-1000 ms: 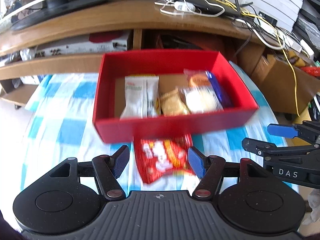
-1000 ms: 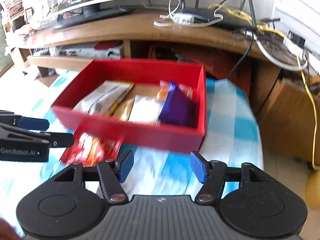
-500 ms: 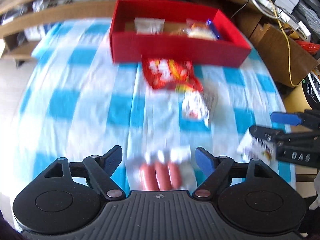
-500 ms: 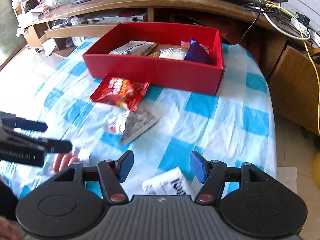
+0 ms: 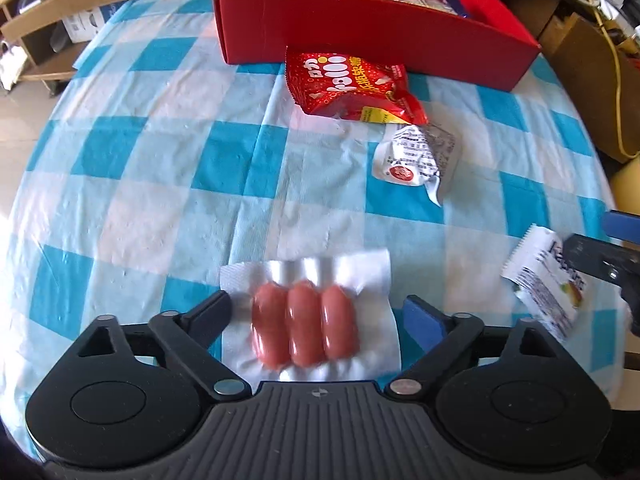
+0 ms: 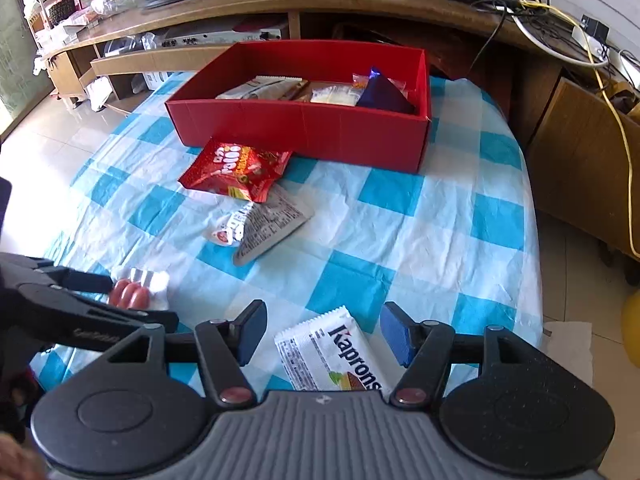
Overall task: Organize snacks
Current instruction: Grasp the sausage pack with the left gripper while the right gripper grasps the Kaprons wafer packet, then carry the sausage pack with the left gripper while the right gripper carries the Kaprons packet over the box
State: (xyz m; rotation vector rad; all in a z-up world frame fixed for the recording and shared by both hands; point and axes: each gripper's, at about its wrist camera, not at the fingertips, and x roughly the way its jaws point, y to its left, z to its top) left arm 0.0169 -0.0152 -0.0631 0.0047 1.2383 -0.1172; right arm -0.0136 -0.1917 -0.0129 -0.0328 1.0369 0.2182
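On checked cloth: left gripper [image 5: 318, 312], jaws just widened, straddling sausage pack [image 5: 306, 320]; right gripper [image 6: 322, 332] wide over wafer packet [image 6: 328, 356].

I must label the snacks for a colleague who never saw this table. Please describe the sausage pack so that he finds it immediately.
Start at the red box on the checked cloth. Come toward the near edge, past the red bag. The sausage pack: three pink sausages side by side under clear plastic.

checked tablecloth [image 6: 400, 216] – blue-white; wooden desk [image 6: 360, 4] – cables [image 6: 540, 12]
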